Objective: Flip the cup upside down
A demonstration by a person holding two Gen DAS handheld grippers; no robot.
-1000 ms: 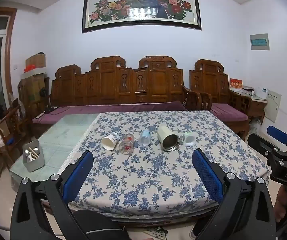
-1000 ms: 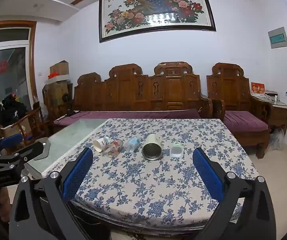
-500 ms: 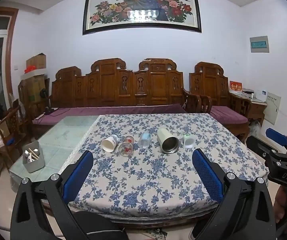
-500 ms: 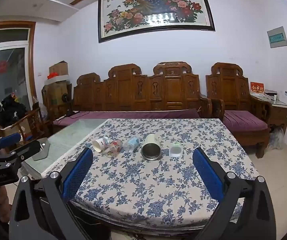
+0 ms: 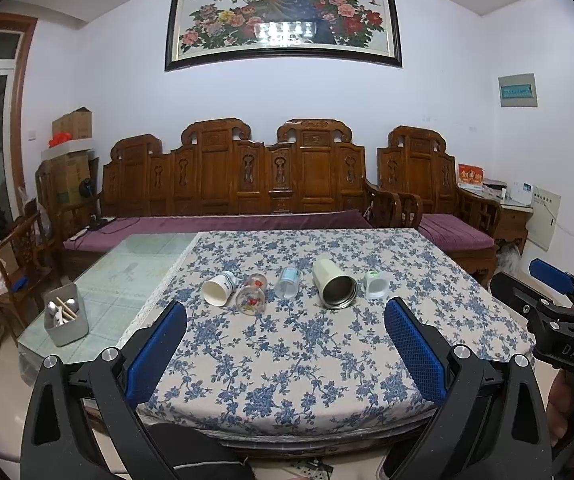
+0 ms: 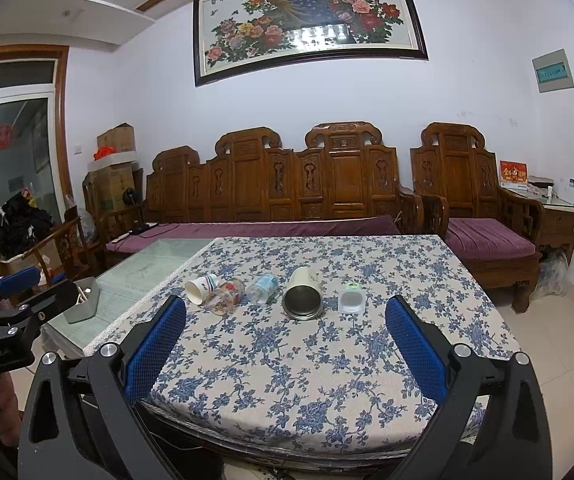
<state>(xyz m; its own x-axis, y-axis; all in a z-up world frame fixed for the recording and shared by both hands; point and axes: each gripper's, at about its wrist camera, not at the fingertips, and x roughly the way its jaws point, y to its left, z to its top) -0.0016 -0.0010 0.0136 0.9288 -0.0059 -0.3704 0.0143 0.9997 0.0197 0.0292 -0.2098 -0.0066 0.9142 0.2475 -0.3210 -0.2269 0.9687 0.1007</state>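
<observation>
I'm at the approach step: five cups lie on their sides in a row across the surface (image 5: pixel 287 360), well ahead of me. My left claw (image 5: pixel 285 354) and right claw (image 6: pixel 285 350) both gape wide, holding nothing. Next I judge I must reach in toward one, perhaps the paper cup (image 5: pixel 218 289).

Tablecloth (image 5: pixel 287 344): cream, blue floral print. Tumbler (image 5: pixel 333 289) at 12 o'clock: cream body, dark metal inside. Paper cup (image 5: pixel 219 290) at 11: white, teal band. Finger pads (image 5: pixel 155 354): blue mesh. Sofa (image 5: pixel 231 184): brown wood, purple cushions.
</observation>
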